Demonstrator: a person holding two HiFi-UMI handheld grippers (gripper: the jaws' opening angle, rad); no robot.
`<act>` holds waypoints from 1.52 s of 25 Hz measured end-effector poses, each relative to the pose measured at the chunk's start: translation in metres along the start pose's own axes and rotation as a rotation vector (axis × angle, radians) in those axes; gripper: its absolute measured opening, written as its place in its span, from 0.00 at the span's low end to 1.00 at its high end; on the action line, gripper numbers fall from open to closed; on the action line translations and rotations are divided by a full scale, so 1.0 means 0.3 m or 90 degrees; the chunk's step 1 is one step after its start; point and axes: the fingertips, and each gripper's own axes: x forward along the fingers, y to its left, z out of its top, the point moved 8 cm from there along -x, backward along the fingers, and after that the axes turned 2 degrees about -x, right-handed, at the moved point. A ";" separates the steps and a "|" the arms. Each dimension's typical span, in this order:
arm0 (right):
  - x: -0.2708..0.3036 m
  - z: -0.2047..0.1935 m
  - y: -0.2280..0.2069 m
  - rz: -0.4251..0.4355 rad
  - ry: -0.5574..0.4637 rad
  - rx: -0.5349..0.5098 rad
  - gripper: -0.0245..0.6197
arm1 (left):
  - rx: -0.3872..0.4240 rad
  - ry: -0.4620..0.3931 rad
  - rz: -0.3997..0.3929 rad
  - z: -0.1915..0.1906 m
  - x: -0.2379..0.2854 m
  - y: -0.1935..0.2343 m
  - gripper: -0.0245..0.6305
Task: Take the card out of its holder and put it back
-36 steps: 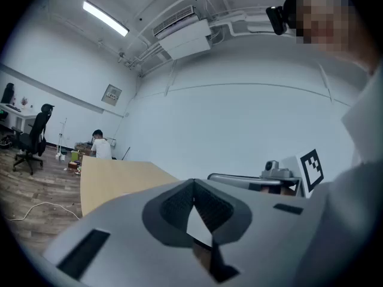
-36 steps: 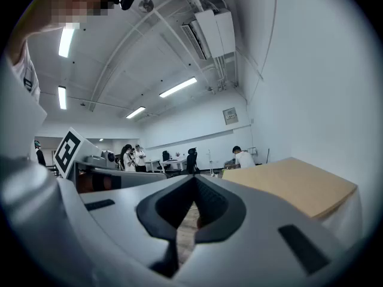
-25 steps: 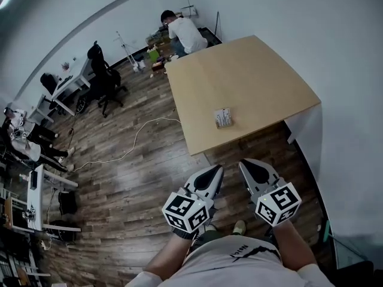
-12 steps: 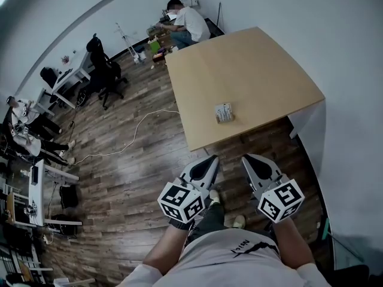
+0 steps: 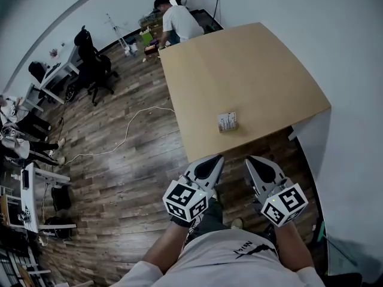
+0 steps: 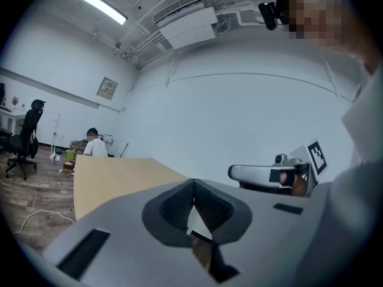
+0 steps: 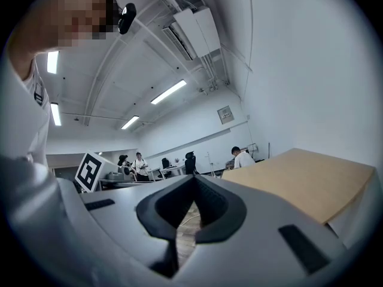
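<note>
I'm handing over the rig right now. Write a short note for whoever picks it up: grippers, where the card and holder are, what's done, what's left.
Grippers: the left gripper has its jaws together and holds nothing. The right gripper is the same. Both hang over the floor, short of the table.
Things: the card holder lies on the table close to its near edge, ahead of both grippers and untouched. The card can't be told apart from the holder at this size.
Done: nothing that shows.
Left: reach in, steady the holder, draw the card out, then slide it back.
</note>
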 end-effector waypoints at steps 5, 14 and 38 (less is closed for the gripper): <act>0.210 -0.001 -0.054 -0.023 0.008 0.010 0.06 | 0.016 0.020 -0.038 0.033 0.096 0.219 0.06; 0.474 -0.012 -0.137 -0.083 0.020 0.013 0.06 | 0.067 0.081 -0.117 -0.002 0.274 0.549 0.06; 0.712 -0.098 -0.565 0.005 0.128 0.086 0.06 | 0.022 0.232 -0.223 -0.413 0.729 0.864 0.19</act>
